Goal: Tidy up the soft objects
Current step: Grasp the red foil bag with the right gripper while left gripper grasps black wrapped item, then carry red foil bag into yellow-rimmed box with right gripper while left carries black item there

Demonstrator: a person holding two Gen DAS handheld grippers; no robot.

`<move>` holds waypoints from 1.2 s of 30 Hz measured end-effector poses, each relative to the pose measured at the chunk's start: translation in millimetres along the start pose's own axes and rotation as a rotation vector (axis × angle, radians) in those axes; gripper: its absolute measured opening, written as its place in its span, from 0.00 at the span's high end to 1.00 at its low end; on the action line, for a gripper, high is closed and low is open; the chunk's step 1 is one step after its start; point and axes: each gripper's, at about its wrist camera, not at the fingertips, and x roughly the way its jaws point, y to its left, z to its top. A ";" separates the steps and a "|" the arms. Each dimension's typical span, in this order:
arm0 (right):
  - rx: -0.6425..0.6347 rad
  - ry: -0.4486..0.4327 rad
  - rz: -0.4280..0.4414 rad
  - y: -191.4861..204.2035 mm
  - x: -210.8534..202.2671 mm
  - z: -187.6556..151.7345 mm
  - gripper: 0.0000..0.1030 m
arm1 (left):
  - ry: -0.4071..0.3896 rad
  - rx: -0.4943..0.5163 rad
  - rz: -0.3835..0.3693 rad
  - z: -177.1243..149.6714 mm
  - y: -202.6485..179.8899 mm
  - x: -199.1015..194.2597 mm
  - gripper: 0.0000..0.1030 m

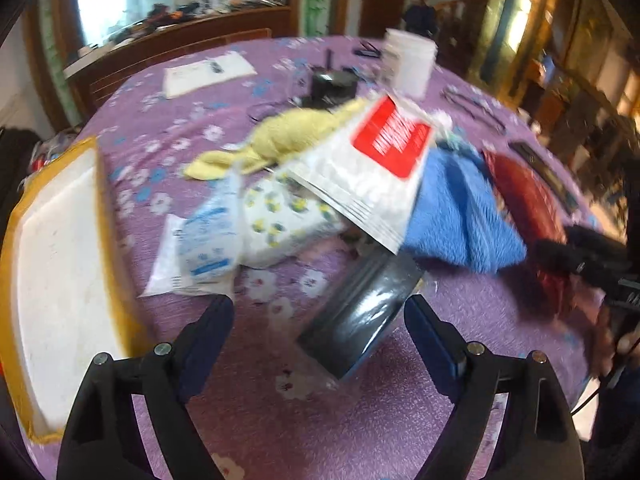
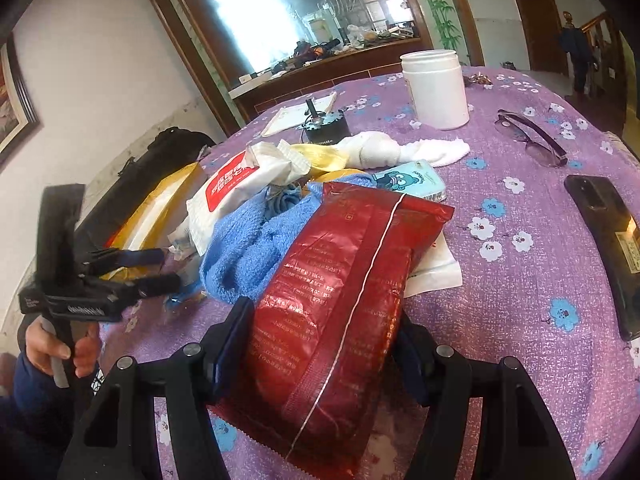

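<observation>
Counter [image 2: 520, 240]: purple flowered cloth, spreading ahead of both hand-held grippers; the soft things lie heaped in its middle.
Tray [image 1: 60, 260]: white with a yellow rim, far left of the left hand-held gripper; it looks empty, perhaps the place for sorted items, though I cannot tell.
Red foil bag [image 2: 340, 300]: between the pads of the right hand-held gripper [image 2: 320, 356], which press its sides; its far end lies against the blue towel.
Blue towel [image 2: 248, 248]: crumpled, just beyond the right hand-held gripper.
White pouch with red label [image 1: 368, 168]: tilted atop the pile, ahead of the left hand-held gripper.
Yellow cloth [image 1: 280, 140]: beyond the pouch, farther off.
Patterned tissue packs [image 1: 260, 224]: ahead and slightly left of the left hand-held gripper.
Dark roll [image 1: 360, 316]: lying just ahead of the left fingertips, nearer the right one.
Left hand-held gripper [image 1: 318, 340]: jaws apart, nothing clamped, above bare cloth.
Progress: early, by my judgement; the pile is unsorted, one bag is gripped, and nearly everything remains to be placed.
</observation>
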 end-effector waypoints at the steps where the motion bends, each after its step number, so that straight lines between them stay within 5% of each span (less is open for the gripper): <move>1: -0.001 -0.001 0.001 0.2 -0.3 0.0 0.32 | 0.007 0.023 -0.006 -3.7 -4.3 3.1 0.16; 4: -0.004 0.000 0.008 0.7 0.3 -0.5 0.32 | 0.018 0.090 -0.009 -7.3 -14.9 14.9 0.23; 5: -0.003 0.000 0.007 0.4 0.6 -0.3 0.32 | 0.022 0.097 -0.003 -7.1 -15.8 18.8 0.32; 6: -0.002 0.002 0.006 0.0 0.9 -0.2 0.32 | 0.032 0.090 -0.010 -6.3 -14.0 22.5 0.56; 7: -0.002 0.003 0.008 0.0 1.0 -0.6 0.32 | 0.034 0.072 -0.022 -5.3 -11.3 24.0 0.59; 12: -0.002 -0.001 0.012 -0.2 0.6 -0.4 0.32 | 0.002 0.084 -0.003 -11.8 -20.3 14.0 0.64; 15: -0.010 -0.017 0.017 0.9 -2.3 -1.4 0.32 | -0.032 0.045 -0.052 -14.9 -17.8 -0.1 0.64; 23: -0.031 -0.057 0.022 11.9 -12.6 -2.6 0.32 | -0.180 0.004 -0.082 -10.9 -12.4 -42.8 0.64; 36: -0.129 -0.053 0.075 63.5 -21.1 17.2 0.32 | -0.237 -0.089 -0.069 -18.4 23.2 -67.0 0.64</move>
